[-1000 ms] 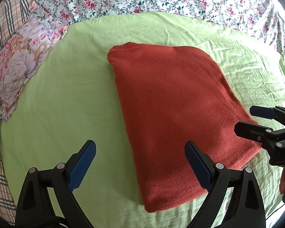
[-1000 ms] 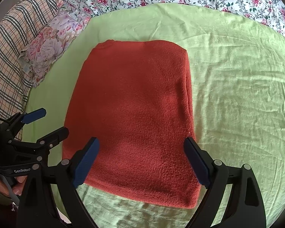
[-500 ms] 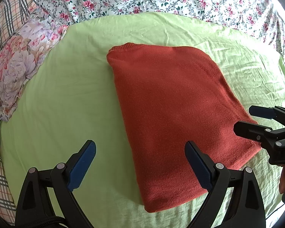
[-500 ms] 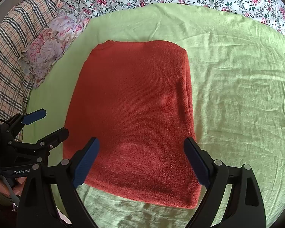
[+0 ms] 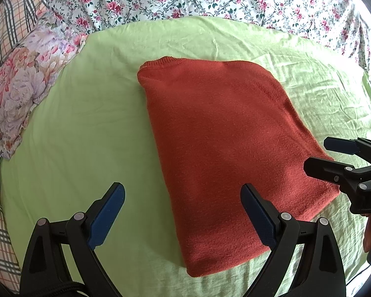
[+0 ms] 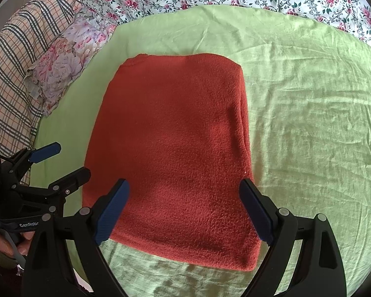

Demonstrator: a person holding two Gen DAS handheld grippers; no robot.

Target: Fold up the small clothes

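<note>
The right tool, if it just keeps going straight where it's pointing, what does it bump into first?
Most likely the folded orange sweater. The right tool is open, its fingers straddling the sweater's near end, which lies flat on the green sheet. How high the tool hangs above the sweater is hard to judge.

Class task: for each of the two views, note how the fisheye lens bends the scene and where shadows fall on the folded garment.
Left wrist view: dark circular corners, the light green sheet bulging round. Right wrist view: same curvature; soft shadow crosses the folded rust-orange knitted garment near the right tool.
</note>
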